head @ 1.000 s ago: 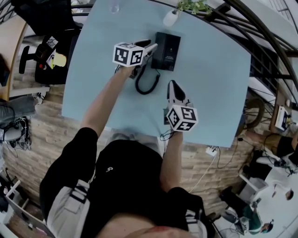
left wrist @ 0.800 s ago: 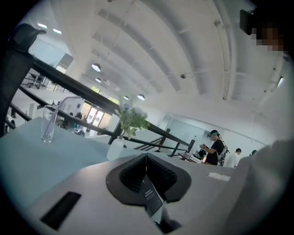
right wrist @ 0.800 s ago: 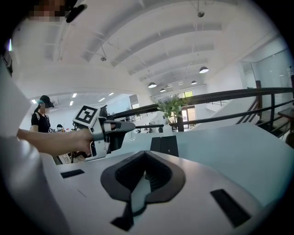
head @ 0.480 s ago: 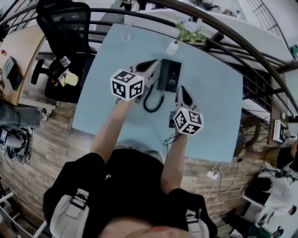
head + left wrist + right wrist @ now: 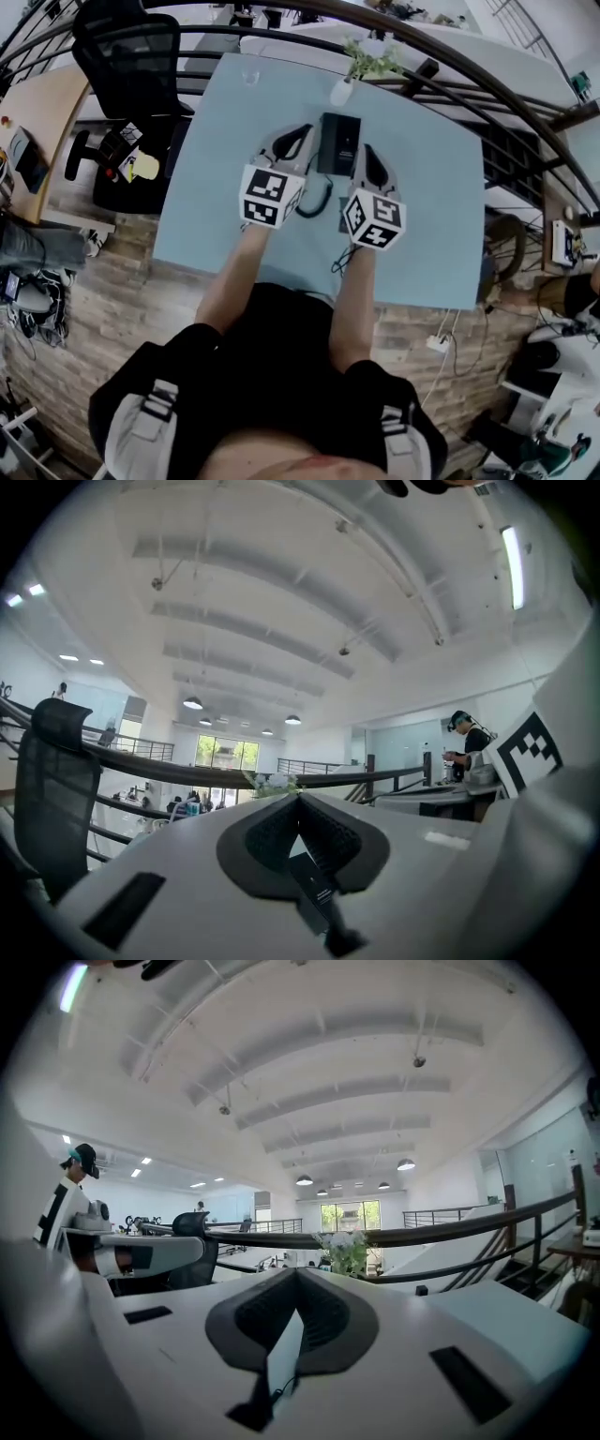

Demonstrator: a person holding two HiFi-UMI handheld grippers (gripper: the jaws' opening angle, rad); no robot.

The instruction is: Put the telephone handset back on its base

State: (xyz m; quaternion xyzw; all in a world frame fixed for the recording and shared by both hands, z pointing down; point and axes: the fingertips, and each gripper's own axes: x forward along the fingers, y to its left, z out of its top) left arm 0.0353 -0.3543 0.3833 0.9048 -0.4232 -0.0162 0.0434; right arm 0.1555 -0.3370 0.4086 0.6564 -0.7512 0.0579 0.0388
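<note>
Head view: the base (image 5: pixel 349 142) is lying on the light-blue surface (image 5: pixel 431 216) with its long axis running away from the person. The handset (image 5: pixel 328 142) is apparently sitting along the base's left side, though the two are hard to separate at this size, and the coiled cord (image 5: pixel 316 199) is trailing back towards the person. The left claw (image 5: pixel 302 131) is hovering just beside the handset and the right claw (image 5: pixel 365 152) just beside the base's right edge.

Left gripper view: the claw is pointing up at the ceiling, its pads (image 5: pixel 270 841) pressing together on nothing. Right gripper view: that claw is likewise pointing upward, fully closed and carrying nothing.
</note>
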